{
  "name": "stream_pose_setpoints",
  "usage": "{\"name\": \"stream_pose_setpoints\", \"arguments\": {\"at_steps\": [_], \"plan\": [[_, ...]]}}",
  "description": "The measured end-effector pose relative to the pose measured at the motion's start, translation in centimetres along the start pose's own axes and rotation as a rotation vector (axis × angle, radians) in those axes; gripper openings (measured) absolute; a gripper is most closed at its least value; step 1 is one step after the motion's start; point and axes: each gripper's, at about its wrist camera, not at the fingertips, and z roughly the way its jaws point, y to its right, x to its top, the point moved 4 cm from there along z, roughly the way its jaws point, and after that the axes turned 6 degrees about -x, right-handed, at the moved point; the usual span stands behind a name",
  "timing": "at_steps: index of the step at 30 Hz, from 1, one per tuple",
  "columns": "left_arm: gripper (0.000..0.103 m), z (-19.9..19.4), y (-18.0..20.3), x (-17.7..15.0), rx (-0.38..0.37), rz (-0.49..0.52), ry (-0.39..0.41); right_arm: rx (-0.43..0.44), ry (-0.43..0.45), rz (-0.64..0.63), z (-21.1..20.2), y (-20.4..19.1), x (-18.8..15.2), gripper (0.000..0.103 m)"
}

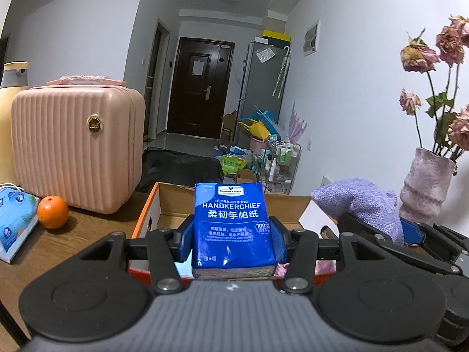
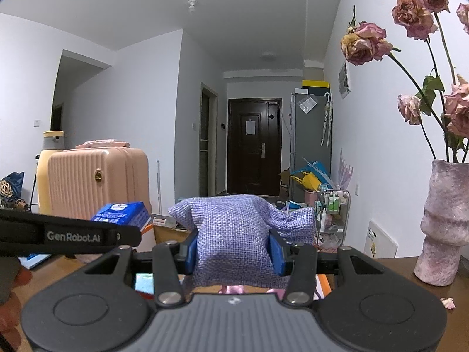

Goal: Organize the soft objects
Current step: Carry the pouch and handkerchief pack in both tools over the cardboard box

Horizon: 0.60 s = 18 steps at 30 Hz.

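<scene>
My left gripper (image 1: 233,240) is shut on a blue handkerchief tissue pack (image 1: 233,223), held upright over the near edge of an open cardboard box (image 1: 173,202) with an orange rim. My right gripper (image 2: 234,249) is shut on a purple woven pouch (image 2: 234,234), its blue pads pressing both sides. In the left wrist view the purple pouch (image 1: 360,202) and the right gripper's arm show at the right, beside the box. In the right wrist view the tissue pack (image 2: 123,214) and the left gripper's arm appear at the left.
A pink ribbed suitcase (image 1: 76,146) stands at the table's left, with an orange (image 1: 52,211) and a blue-patterned tissue packet (image 1: 14,220) in front of it. A pink vase (image 2: 442,226) of dried roses stands at the right. Behind lie a hallway, dark door and floor clutter.
</scene>
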Motion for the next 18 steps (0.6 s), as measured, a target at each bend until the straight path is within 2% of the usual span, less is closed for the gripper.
{"name": "stream_pose_setpoints", "arguments": {"at_steps": [12, 18], "plan": [[0.053, 4.4, -0.8, 1.3, 0.047, -0.027, 0.004, 0.003, -0.069, -0.014, 4.5, 0.6, 1.1, 0.046], [0.053, 6.0, -1.2, 1.6, 0.076, -0.042, 0.001, 0.002, -0.134, -0.019, 7.0, 0.8, 1.5, 0.046]]}}
